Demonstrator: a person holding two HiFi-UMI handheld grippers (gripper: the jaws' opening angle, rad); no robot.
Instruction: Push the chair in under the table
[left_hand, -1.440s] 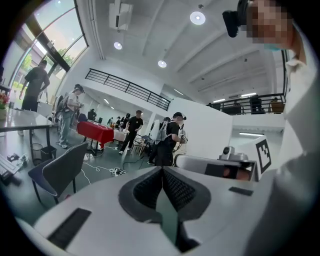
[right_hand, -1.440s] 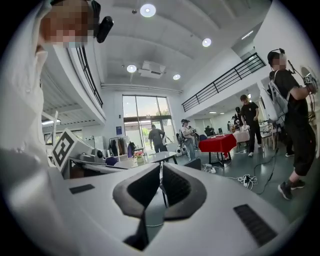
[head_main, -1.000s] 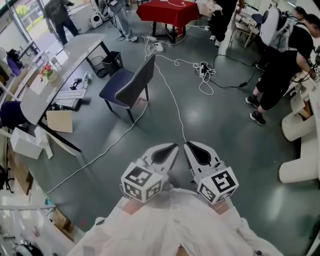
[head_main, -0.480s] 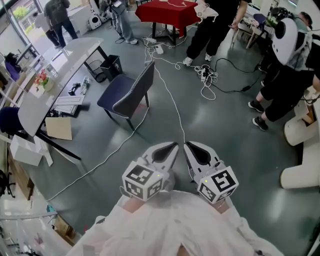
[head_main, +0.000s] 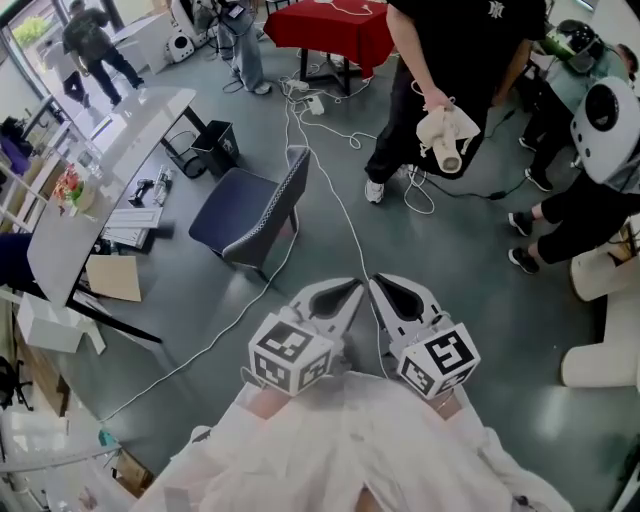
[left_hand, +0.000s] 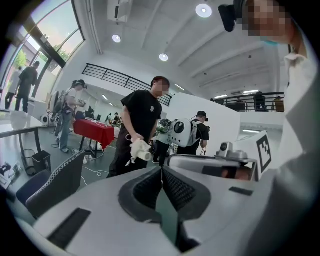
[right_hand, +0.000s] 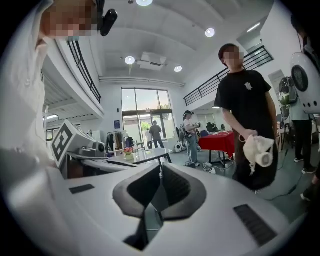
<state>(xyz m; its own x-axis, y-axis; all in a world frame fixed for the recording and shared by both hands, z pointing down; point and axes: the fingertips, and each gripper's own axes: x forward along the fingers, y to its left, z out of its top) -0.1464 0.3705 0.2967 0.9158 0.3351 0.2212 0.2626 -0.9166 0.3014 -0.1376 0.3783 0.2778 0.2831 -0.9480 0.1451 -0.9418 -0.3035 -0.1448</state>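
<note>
Chair: on the floor beside the table's long edge, seat facing it, not under it. A cable runs past its back.
Left gripper: jaws together, empty.
Right gripper: jaws together, empty.
Both sit side by side, well short of the chair's back, touching nothing.
Progress: none of the push appears done. The approach, contact with the back and the push itself remain.

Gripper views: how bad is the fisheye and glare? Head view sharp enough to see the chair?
Left gripper view: strong fisheye, black corners, ceiling light blown out. Right gripper view: same warp, window washed out. Head view: evenly lit, chair sharp, edges bend.
</note>
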